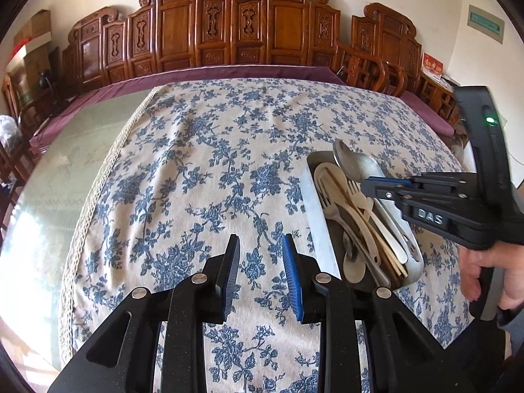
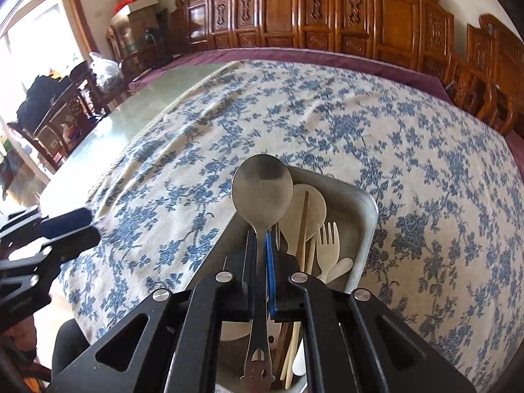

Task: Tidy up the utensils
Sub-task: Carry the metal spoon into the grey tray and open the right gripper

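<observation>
A metal tray [image 1: 312,196] [image 2: 363,226] on the blue floral cloth holds several utensils: cream plastic forks [image 2: 328,245], spoons and wooden chopsticks [image 1: 366,219]. My right gripper [image 2: 261,239] [image 1: 366,187] is shut on the handle of a large steel spoon [image 2: 262,190] [image 1: 352,160], held over the tray with its bowl pointing away. My left gripper [image 1: 261,245] is open and empty, low over the cloth just left of the tray; it also shows in the right wrist view [image 2: 85,229].
The floral tablecloth [image 1: 213,163] covers a glass-topped table [image 1: 82,150] whose bare part lies to the left. Carved wooden chairs [image 1: 229,26] line the far side. A person's hand [image 1: 491,271] holds the right gripper's handle.
</observation>
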`<state>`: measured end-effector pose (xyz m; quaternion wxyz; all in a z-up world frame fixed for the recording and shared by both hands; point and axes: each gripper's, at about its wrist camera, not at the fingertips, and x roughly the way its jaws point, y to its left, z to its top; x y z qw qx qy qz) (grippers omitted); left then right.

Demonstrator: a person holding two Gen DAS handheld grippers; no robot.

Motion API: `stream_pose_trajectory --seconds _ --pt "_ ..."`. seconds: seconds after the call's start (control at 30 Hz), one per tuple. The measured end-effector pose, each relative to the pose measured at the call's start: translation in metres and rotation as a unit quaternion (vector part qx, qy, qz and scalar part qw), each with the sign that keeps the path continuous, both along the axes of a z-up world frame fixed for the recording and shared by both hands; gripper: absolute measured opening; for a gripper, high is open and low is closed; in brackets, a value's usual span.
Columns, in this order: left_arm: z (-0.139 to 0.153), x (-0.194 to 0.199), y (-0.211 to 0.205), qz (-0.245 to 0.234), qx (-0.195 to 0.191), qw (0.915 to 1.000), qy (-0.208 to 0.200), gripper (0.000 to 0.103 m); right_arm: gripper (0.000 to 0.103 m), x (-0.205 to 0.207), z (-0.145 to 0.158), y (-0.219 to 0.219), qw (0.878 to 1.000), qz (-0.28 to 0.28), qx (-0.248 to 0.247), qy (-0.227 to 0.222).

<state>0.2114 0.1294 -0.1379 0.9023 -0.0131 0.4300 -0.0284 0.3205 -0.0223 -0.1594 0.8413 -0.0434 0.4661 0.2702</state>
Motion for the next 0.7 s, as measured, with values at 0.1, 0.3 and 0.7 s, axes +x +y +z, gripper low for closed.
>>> stream_pose_trajectory --seconds 0.1,0.3,0.7 --pt "-0.005 0.0 0.001 0.0 -0.001 1.0 0.004 0.025 0.007 0.004 -0.015 0.003 1.0 -0.011 0.002 0.018" --pt "-0.008 0.0 0.004 0.004 -0.002 1.0 0.007 0.025 0.007 0.003 -0.032 0.012 0.999 -0.018 -0.008 0.033" --pt "-0.007 0.0 0.004 0.005 0.001 1.0 0.007 0.025 0.008 0.0 -0.042 0.01 0.999 -0.02 -0.001 0.046"
